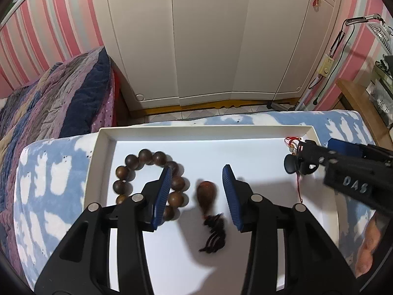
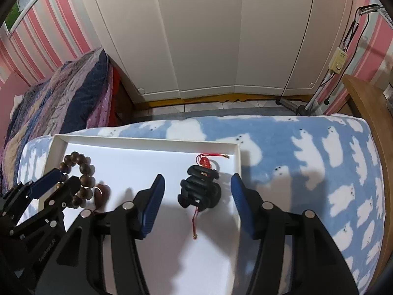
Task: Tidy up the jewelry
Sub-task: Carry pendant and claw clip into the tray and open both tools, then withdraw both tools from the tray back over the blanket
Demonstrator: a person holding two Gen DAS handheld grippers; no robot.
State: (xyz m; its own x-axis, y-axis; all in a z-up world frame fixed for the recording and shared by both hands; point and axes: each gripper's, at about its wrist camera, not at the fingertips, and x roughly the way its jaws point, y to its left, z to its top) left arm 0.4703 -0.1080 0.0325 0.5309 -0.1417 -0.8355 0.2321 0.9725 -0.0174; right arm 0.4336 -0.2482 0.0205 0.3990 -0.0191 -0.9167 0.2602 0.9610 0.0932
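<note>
Your left hand-held gripper point(image 1: 196, 191) stands released over the shallow white rectangular tray point(image 1: 203, 129), its blue pads clear of everything. The dark brown teardrop wooden pendant with its black tassel point(image 1: 205, 193) lies between them at the centre of the left view, long axis running toward the bottom of the frame. The brown wooden bead bracelet point(image 1: 149, 184) sits just left, partly behind the left pad. Your right hand-held gripper point(image 2: 197, 191) is likewise released, straddling the black hair claw on a red cord point(image 2: 200, 189).

— You're looking at dark brown beads point(image 1: 149, 169) sitting in the white tray point(image 1: 203, 129), aren't you?
— Yes, and under that tray a blue blanket point(image 2: 307, 162) is showing white patches.
</note>
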